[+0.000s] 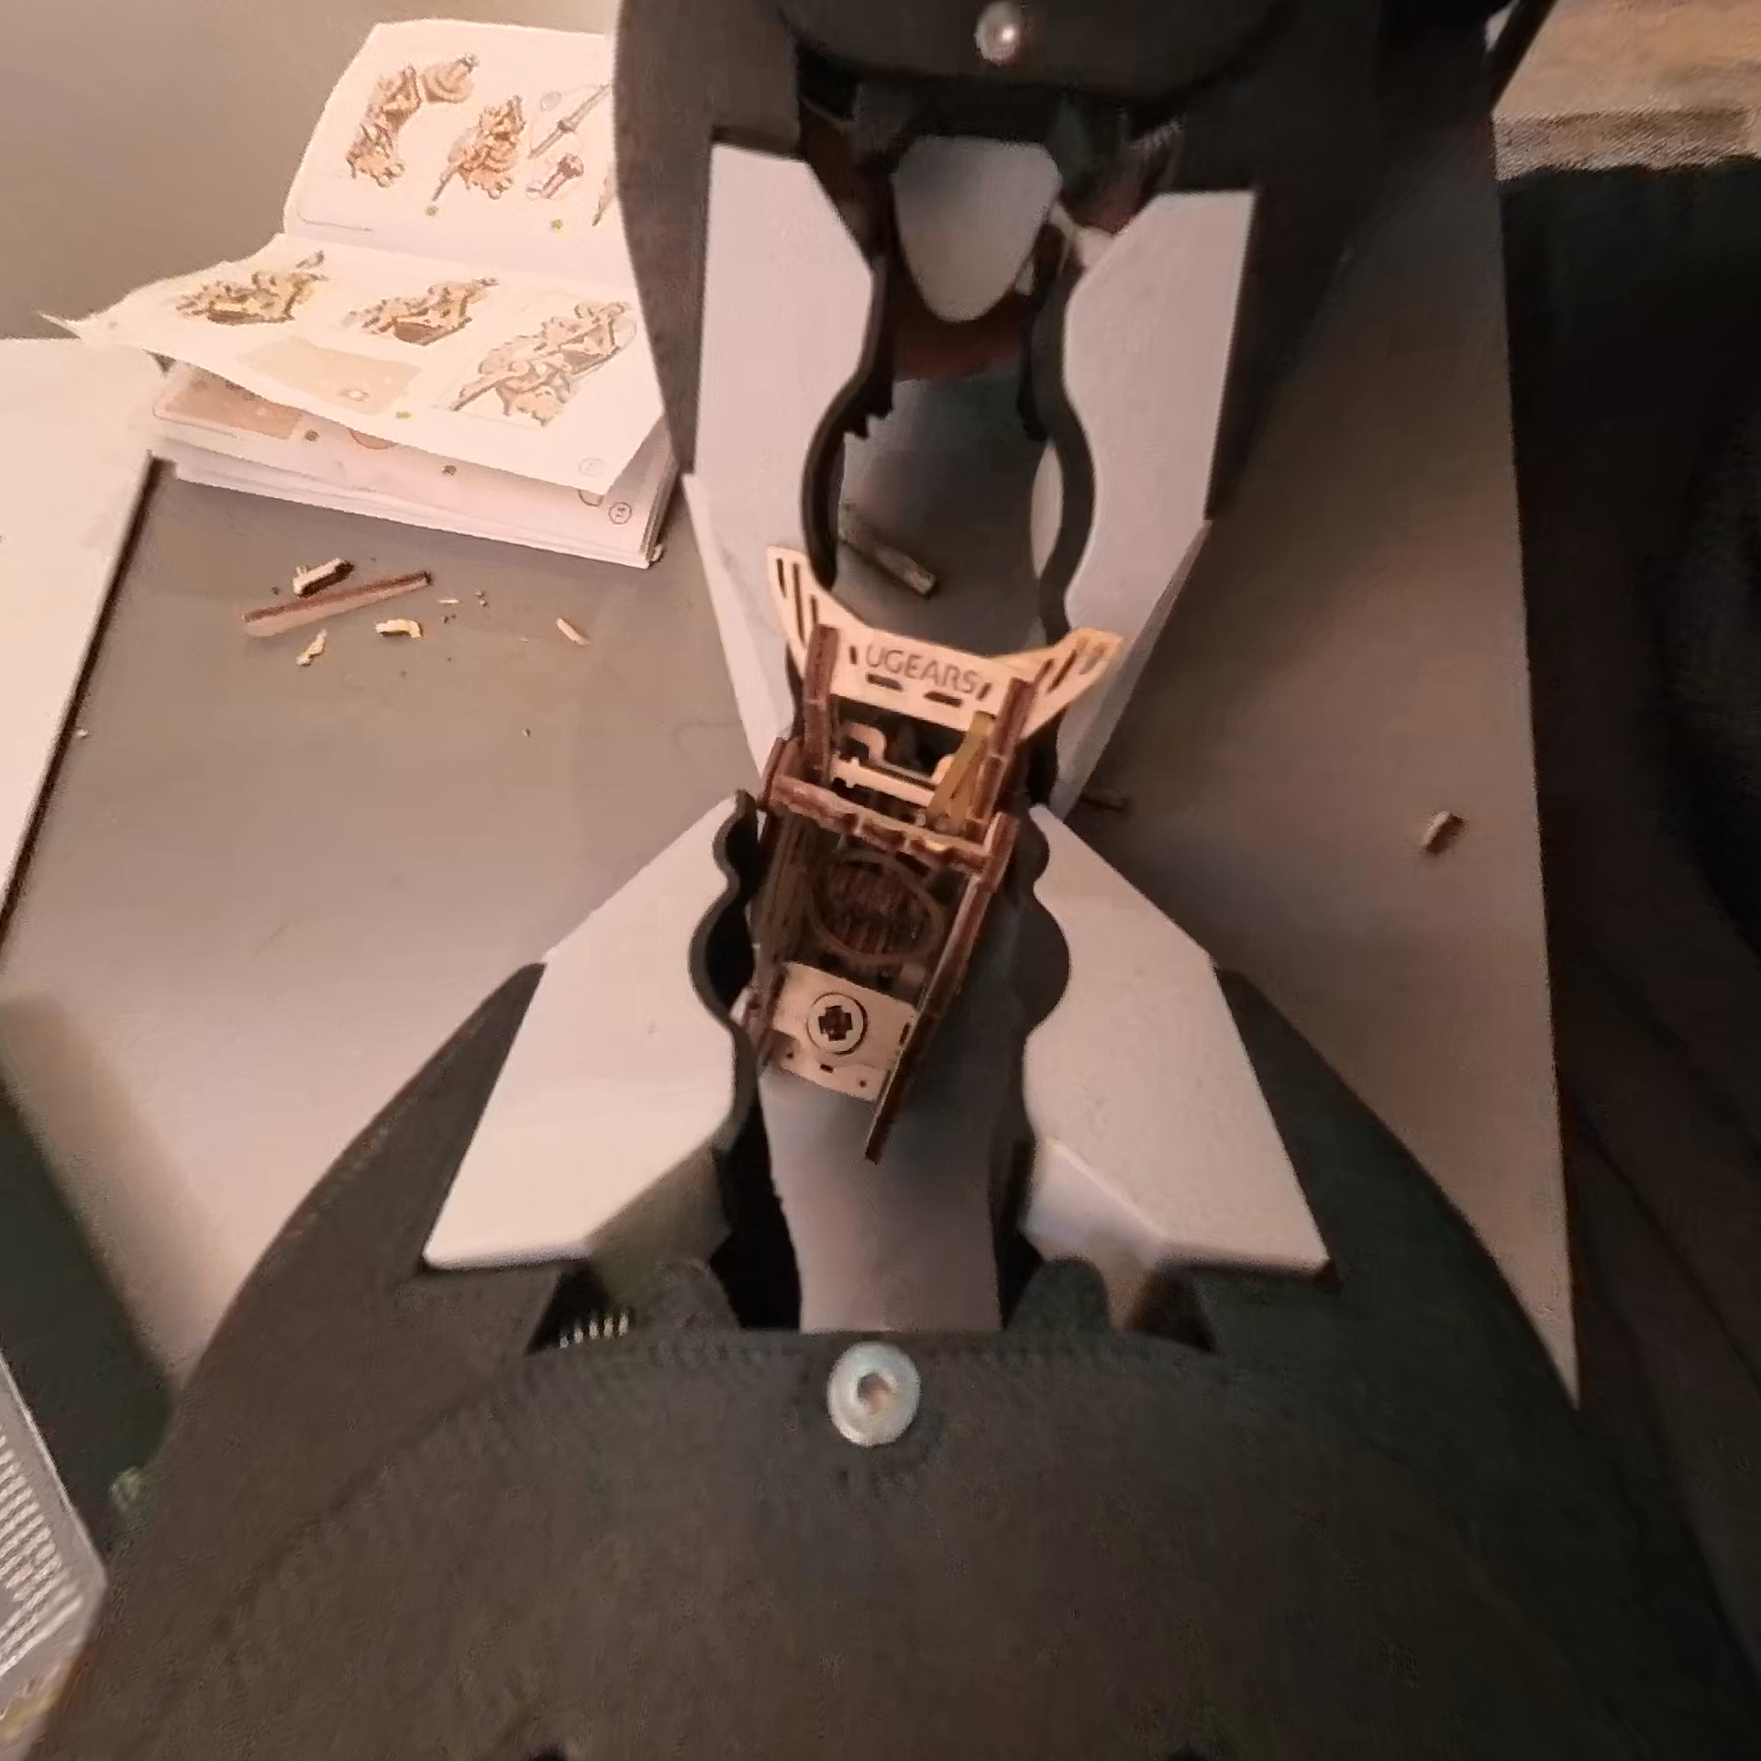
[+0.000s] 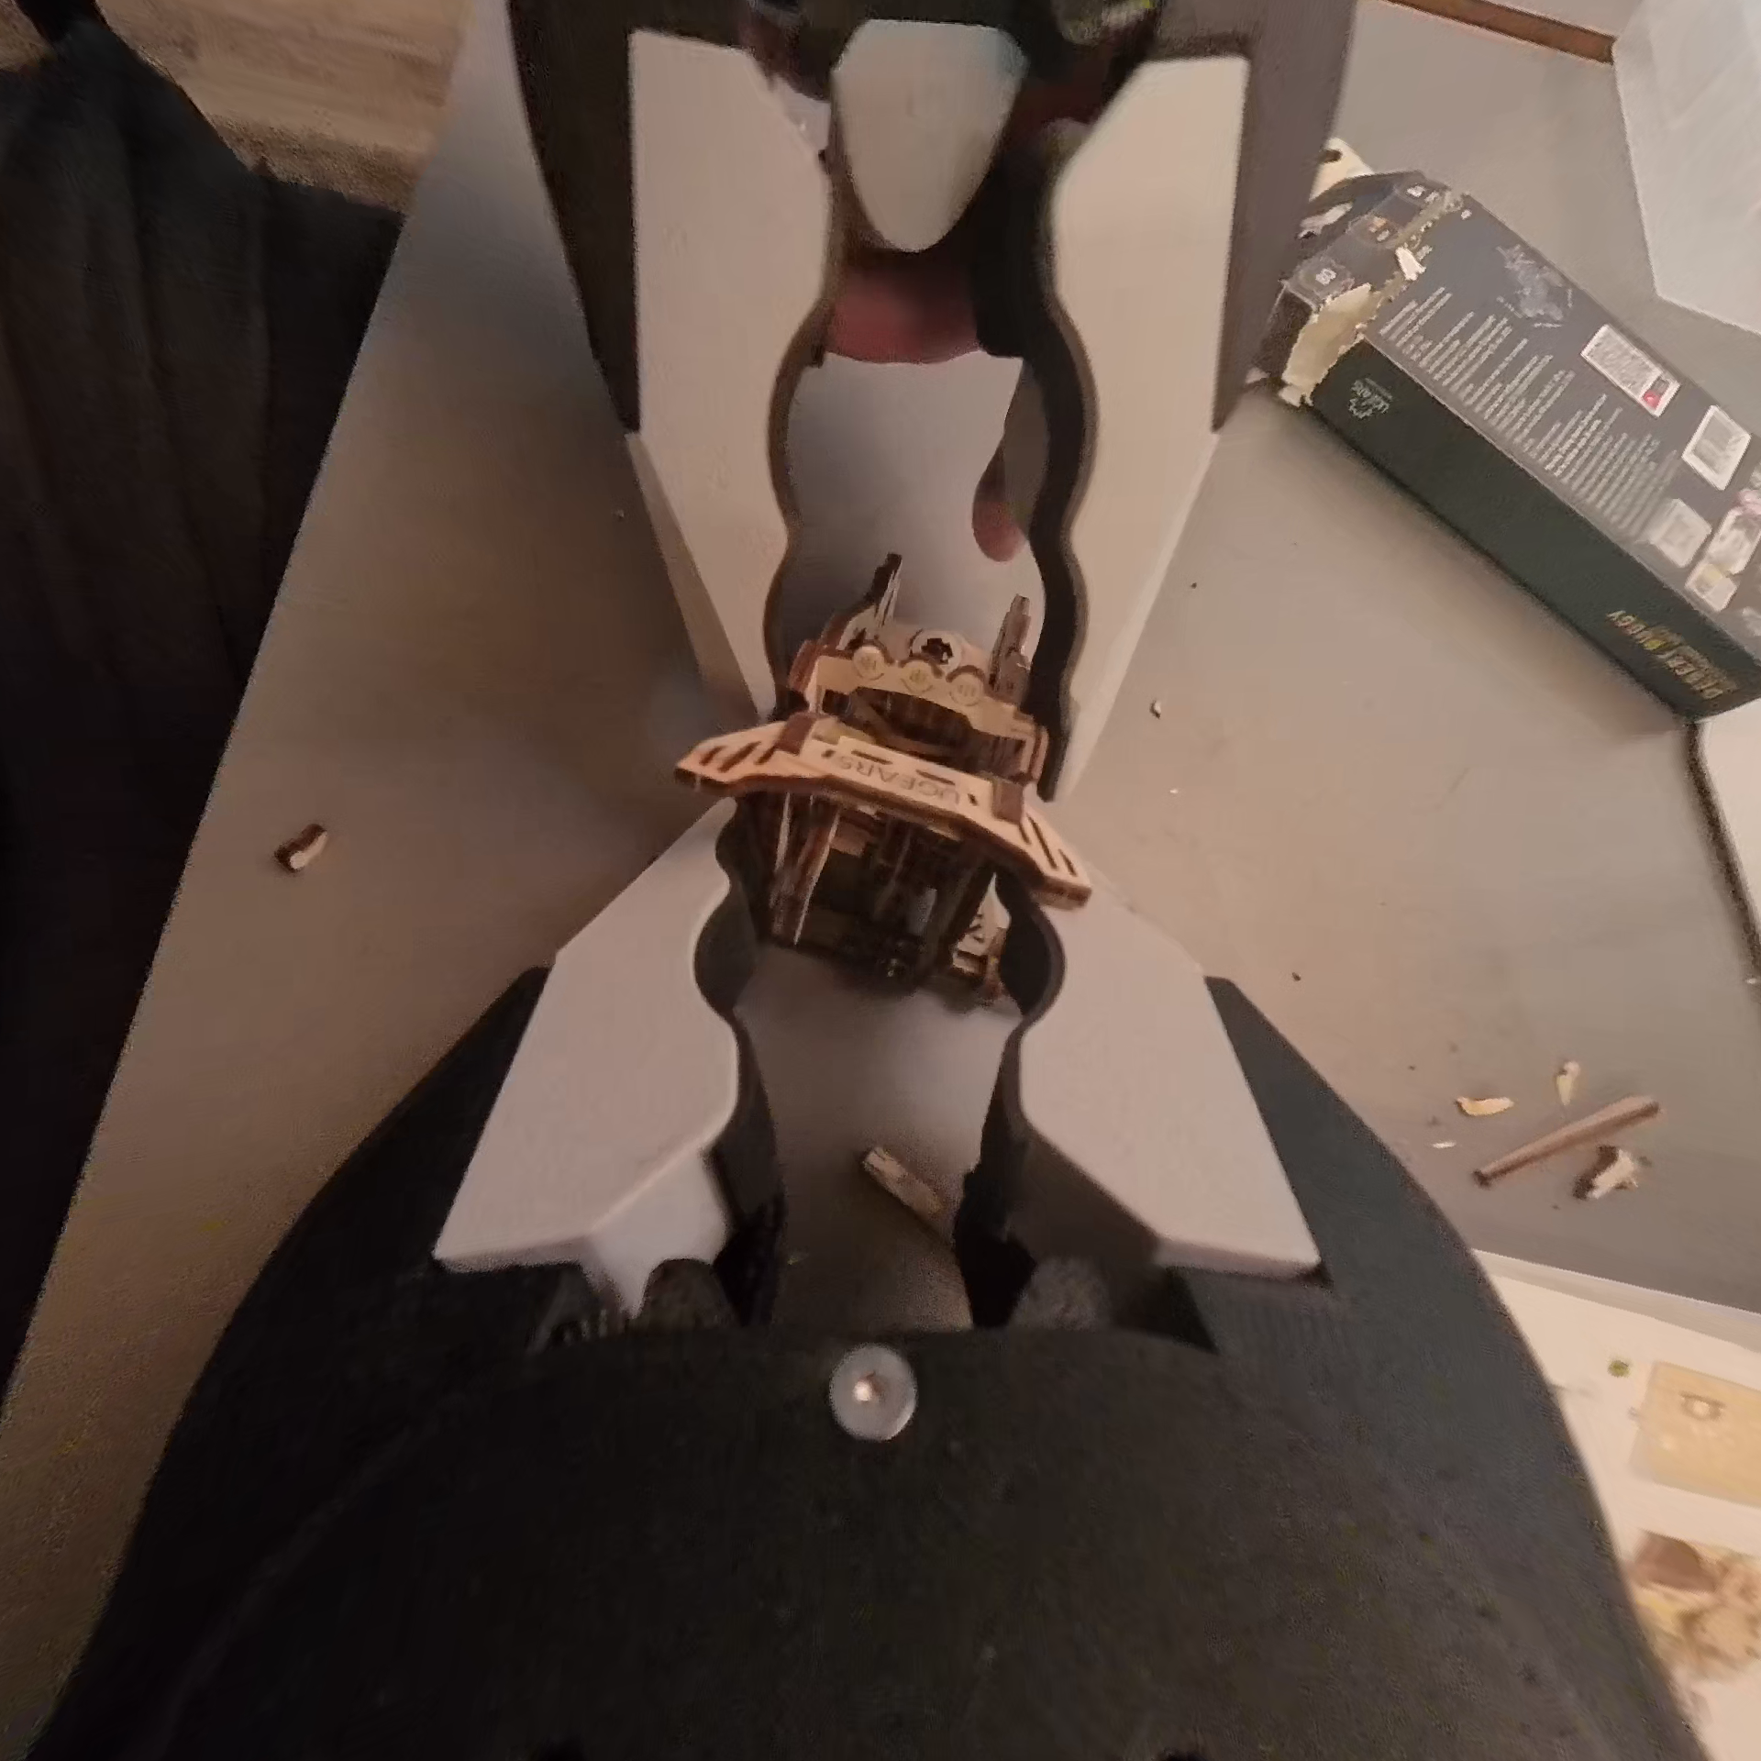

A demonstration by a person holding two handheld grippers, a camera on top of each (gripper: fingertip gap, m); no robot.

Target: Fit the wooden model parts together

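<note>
While clamped, slotted plywood model [image 1: 881,858], scalloped black pads [image 1: 724,915], wood shavings [image 1: 400,629].

Pale tan with dark-brown burnt edges is seen on the wooden model [image 1: 862,915]. The table [image 1: 333,858] is plain grey. White pages with tan drawings are shown in the booklet [image 1: 419,314]. The box [image 2: 1525,419] is black.
</note>
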